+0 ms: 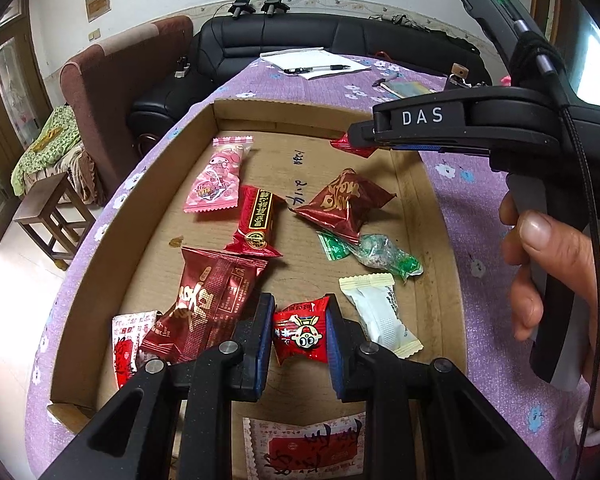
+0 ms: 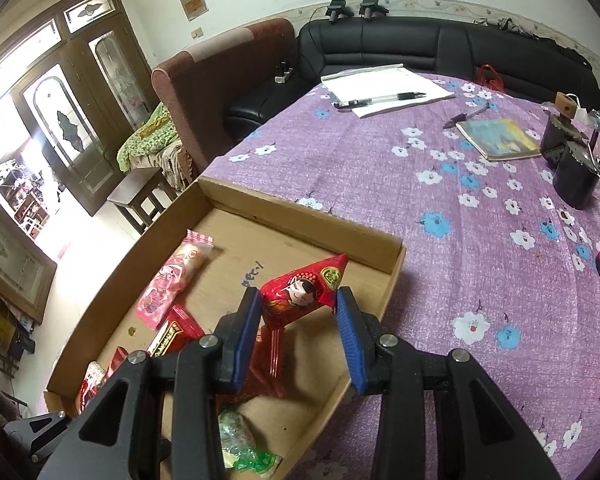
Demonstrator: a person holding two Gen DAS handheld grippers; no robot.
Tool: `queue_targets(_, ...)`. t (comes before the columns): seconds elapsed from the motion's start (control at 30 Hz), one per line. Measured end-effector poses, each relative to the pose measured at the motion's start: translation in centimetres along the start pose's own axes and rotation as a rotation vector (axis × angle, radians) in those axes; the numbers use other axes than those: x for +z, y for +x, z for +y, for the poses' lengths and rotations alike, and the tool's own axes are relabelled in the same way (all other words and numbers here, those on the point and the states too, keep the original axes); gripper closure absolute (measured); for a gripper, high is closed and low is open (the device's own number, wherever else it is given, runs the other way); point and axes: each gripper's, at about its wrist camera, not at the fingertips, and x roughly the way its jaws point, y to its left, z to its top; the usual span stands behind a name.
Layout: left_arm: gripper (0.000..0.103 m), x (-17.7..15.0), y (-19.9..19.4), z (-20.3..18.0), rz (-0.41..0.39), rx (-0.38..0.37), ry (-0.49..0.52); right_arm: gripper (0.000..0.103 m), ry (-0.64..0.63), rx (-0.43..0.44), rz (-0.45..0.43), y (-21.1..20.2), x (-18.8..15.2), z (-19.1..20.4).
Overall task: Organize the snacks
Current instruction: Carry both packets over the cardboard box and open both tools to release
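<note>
A shallow cardboard tray (image 1: 112,240) (image 2: 364,240) on the purple tablecloth holds several wrapped snacks. My left gripper (image 1: 300,334) is shut on a small red cartoon-face snack (image 1: 300,332) just above the tray's near end. My right gripper (image 2: 298,312) is shut on a red cartoon-girl snack (image 2: 300,292), held above the tray's far right corner; it shows in the left wrist view (image 1: 358,140) with the red packet (image 1: 350,146) at its tip. In the tray lie a pink packet (image 1: 218,176), a red bar (image 1: 258,220), a dark red pouch (image 1: 344,200), a green candy (image 1: 374,254) and a white packet (image 1: 380,312).
A notepad with a pen (image 2: 384,90), a small book (image 2: 496,138) and dark containers (image 2: 572,168) lie on the far side of the purple tablecloth (image 2: 460,240). A black sofa (image 2: 420,44) and a brown armchair (image 2: 220,80) stand behind the table.
</note>
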Motion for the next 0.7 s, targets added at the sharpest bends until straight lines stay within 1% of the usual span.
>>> queue_targets(0.07,0.078,0.13,0.1,0.05,0.004,-0.002,-0.002,0.065,-0.001,-0.012,0.001,0.07,-0.05,-0.02)
queue_targets(0.43,0.078,0.44,0.83,0.72,0.02,0.003,-0.025,0.064,-0.004,-0.015,0.016,0.72,0.0,0.04)
queue_targets(0.7,0.077,0.39,0.89,0.72,0.023,0.008,-0.031,0.062,-0.016,-0.022,0.016,0.84,0.06,0.43)
